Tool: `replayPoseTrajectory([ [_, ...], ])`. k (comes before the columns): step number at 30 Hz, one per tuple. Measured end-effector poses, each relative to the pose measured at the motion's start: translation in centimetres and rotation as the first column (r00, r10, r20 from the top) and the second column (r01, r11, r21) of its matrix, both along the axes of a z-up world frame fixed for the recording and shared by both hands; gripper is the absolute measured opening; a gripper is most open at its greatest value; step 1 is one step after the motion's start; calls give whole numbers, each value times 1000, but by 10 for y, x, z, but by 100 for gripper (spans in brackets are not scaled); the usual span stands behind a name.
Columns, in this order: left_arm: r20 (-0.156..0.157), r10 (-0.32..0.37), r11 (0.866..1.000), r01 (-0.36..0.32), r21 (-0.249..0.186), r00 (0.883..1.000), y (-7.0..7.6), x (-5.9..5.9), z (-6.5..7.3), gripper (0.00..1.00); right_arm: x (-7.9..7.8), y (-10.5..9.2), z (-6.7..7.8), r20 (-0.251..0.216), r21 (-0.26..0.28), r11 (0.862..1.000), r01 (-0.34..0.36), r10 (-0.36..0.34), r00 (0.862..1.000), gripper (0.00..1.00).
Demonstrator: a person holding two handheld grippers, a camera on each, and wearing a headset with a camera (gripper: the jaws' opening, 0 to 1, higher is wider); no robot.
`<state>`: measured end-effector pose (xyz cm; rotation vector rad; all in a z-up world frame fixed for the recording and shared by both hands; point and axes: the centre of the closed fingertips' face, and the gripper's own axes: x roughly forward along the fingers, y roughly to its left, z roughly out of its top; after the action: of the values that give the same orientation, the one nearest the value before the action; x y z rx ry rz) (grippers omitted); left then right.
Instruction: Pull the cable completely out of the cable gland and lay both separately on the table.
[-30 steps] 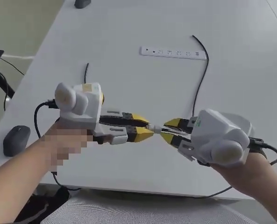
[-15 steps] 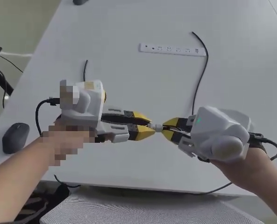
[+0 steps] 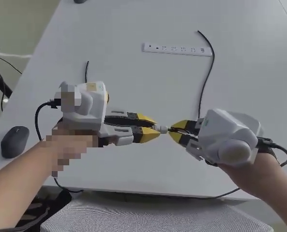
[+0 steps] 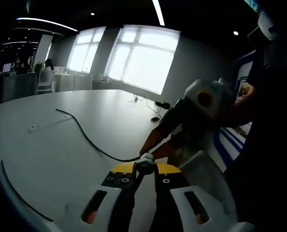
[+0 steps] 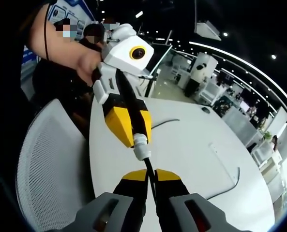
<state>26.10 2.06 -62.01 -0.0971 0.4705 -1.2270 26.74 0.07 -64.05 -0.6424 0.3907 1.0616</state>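
Note:
In the head view the small white cable gland (image 3: 161, 129) sits between the yellow tips of my left gripper (image 3: 155, 131), which is shut on it. Facing it tip to tip, my right gripper (image 3: 173, 133) is shut on the black cable (image 3: 206, 82). The cable trails up across the table towards the power strip. The left gripper view shows the gland (image 4: 144, 163) in my jaws and the cable (image 4: 85, 137) leaving it. In the right gripper view my right gripper (image 5: 150, 175) pinches the cable (image 5: 148, 166) just below the gland (image 5: 141, 147), which is held by the left gripper (image 5: 133, 135).
Both grippers hover above the white table's near edge (image 3: 148, 186). A white power strip (image 3: 177, 49) lies at the back, a second short black cable (image 3: 86, 70) to the left, a dark mouse (image 3: 15, 141) at the left edge. A white mesh chair (image 3: 148, 215) stands below.
The two grippers have drawn slightly apart, so a little more cable shows between the gland and the right jaws. Both keep their grip.

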Motion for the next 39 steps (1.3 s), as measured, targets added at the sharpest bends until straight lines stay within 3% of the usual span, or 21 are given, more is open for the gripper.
replayPoseTrajectory([
  [12, 1, 18, 1000, -18, -8, 1000, 0, 0, 3, 15, 7, -15, -9, -63, 47, 993, 109, -106, 992, 0],
  [14, -4, 27, 1000, -27, -9, 1000, 1, 1, 3, 15, 9, -18, -13, -79, 50, 990, 131, -127, 989, 0],
  [17, -5, 38, 999, -38, -13, 999, 3, 1, 4, 15, 12, -18, -13, -134, 101, 977, 186, -172, 976, 0],
  [27, 2, 48, 999, -48, 9, 999, 3, 0, -1, 15, 11, -19, -21, -195, 139, 959, 245, -216, 957, 0],
  [29, 3, 53, 999, -53, 12, 999, 5, 1, -2, 15, 12, -24, -24, -210, 132, 954, 270, -239, 948, 0],
  [32, -2, 62, 998, -62, -3, 998, 7, 1, 1, 15, 14, -32, -26, -257, 155, 933, 324, -278, 925, 0],
  [36, -1, 70, 997, -70, -12, 998, 8, 2, 3, 15, 16, -41, -32, -273, 150, 919, 365, -316, 908, 0],
  [39, 7, 75, 997, -75, -11, 997, 8, 2, 4, 15, 17, -49, -38, -327, 164, 878, 449, -381, 865, 0],
])
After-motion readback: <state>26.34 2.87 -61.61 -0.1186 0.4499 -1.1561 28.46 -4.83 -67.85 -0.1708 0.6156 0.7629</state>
